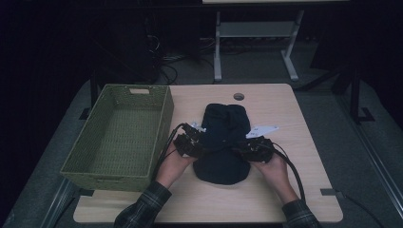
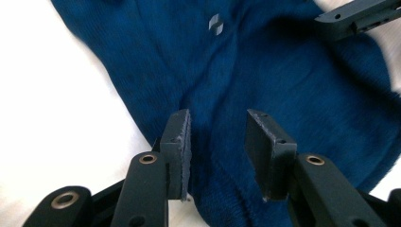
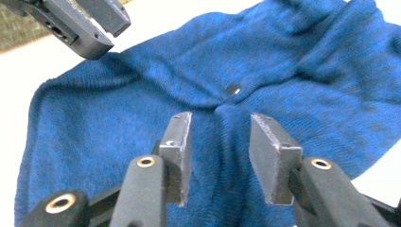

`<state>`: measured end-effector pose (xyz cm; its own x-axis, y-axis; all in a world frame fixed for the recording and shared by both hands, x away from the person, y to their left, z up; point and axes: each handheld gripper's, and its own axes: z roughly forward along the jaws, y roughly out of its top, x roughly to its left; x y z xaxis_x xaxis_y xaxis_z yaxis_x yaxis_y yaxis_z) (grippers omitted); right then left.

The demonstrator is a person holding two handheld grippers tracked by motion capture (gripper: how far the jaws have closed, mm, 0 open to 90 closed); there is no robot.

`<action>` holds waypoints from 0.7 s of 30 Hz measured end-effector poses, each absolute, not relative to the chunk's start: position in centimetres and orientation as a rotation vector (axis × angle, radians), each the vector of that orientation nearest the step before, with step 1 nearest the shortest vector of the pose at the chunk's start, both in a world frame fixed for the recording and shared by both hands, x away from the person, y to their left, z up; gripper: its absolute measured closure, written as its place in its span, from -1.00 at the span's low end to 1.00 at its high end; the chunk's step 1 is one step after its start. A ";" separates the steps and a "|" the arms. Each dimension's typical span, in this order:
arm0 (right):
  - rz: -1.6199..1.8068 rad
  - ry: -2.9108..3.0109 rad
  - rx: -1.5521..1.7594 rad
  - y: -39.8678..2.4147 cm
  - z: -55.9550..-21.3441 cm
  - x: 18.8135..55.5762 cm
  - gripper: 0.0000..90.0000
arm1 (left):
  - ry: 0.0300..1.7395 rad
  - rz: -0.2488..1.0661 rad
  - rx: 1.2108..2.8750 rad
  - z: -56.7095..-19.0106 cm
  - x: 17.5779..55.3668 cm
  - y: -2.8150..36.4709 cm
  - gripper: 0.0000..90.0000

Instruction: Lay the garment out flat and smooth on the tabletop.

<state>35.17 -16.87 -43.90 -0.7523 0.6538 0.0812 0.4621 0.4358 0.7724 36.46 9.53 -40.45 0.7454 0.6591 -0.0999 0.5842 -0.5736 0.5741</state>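
A dark blue knitted cloth (image 1: 223,142) lies bunched at the middle of the wooden table (image 1: 299,161). My left gripper (image 1: 203,144) rests at the cloth's left side, held by a hand. My right gripper (image 1: 240,147) sits at the cloth's right side, facing the left one. In the left gripper view the left gripper (image 2: 217,142) has its jaws apart over the blue cloth (image 2: 265,80), and the pads do not press on it. In the right gripper view the right gripper (image 3: 220,142) likewise stands open over the cloth (image 3: 142,94). A small grey mark (image 2: 215,23) shows on the fabric.
A green woven basket (image 1: 165,124) with nothing in it stands at the table's left side, close to the left hand. A round cable hole (image 1: 239,96) sits near the far edge. A white desk frame (image 1: 256,38) stands on the floor beyond.
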 end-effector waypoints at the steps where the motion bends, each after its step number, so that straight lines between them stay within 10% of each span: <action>1: 1.227 2.441 0.982 -17.2 -43.7 35.2 0.39 | 0.926 0.174 2.338 -40.2 36.6 9.6 0.44; 8: 1.152 2.393 1.066 -19.0 -44.2 36.6 0.95 | 0.944 0.193 2.327 -40.9 39.0 9.0 0.93; 21: 1.010 2.476 1.093 -18.4 -46.6 37.7 1.00 | 0.996 0.164 2.397 -45.0 41.1 8.6 1.00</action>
<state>37.72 -18.36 -46.61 -0.6864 0.7258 0.0459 0.5508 0.4776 0.6845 41.12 8.60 -44.95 0.7201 0.6881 -0.0889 0.6230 -0.5849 0.5193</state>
